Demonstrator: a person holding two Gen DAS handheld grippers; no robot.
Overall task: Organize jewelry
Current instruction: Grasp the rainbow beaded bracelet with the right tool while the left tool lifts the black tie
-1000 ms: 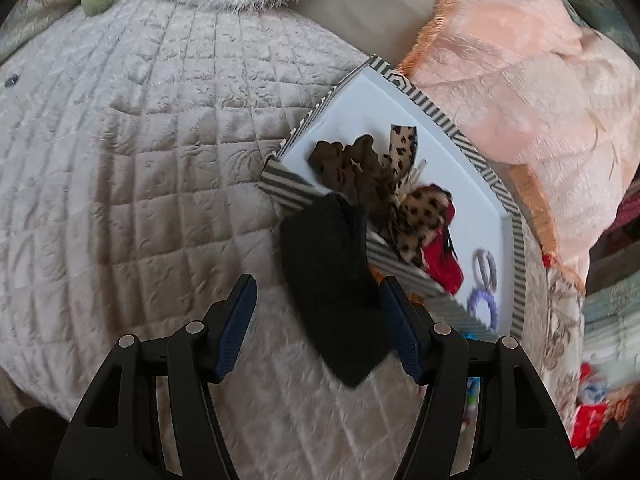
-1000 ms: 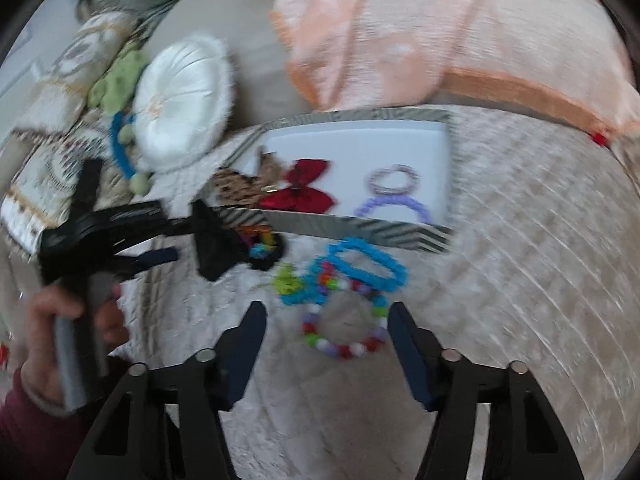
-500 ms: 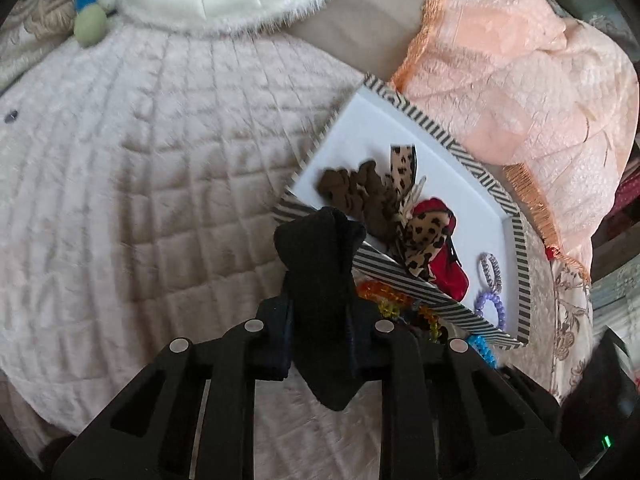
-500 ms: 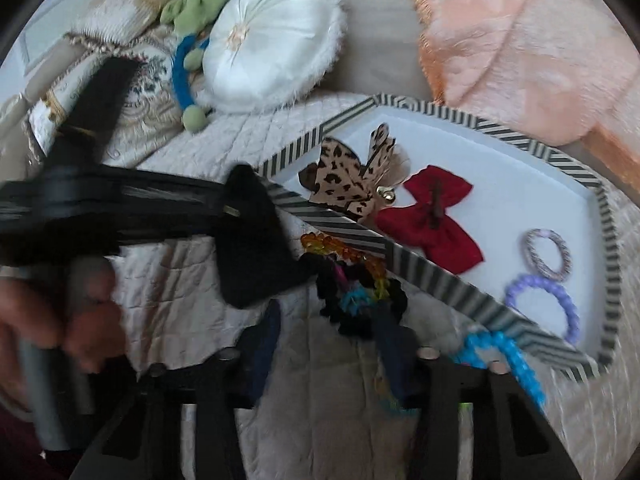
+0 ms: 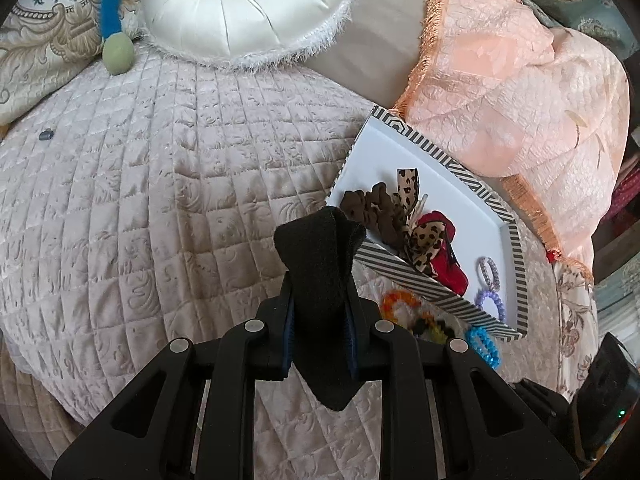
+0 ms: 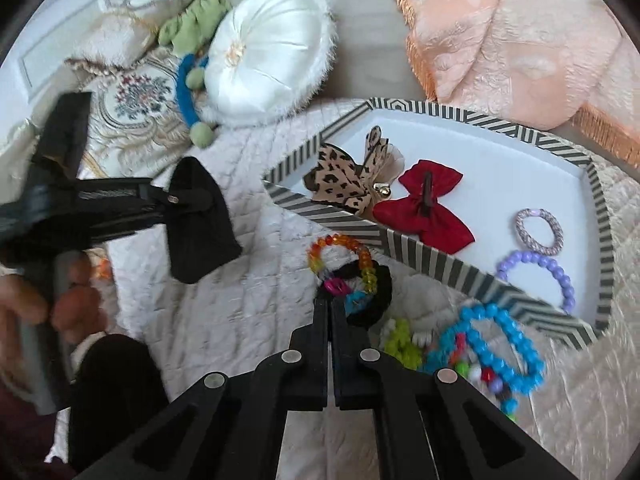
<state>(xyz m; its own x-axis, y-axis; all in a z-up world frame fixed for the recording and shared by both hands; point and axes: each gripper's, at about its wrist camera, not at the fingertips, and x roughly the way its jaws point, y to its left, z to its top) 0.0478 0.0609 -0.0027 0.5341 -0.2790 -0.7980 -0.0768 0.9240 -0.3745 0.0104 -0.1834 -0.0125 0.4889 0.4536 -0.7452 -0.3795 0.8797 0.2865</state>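
A black velvet pouch [image 5: 320, 280] is clamped in the left tool [image 5: 320, 330] above the quilted bed [image 5: 140, 200]. Bows and bracelets are held in the striped tray [image 5: 400, 272] just beside it.

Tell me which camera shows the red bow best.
The right wrist view: the red bow lies unobstructed in the striped tray. In the left wrist view it is half hidden behind the leopard bow.

Open quilt [image 5: 160, 208] lies left of the striped tray [image 5: 404, 276]; loose bracelets [image 6: 480, 344] crowd its near wall.
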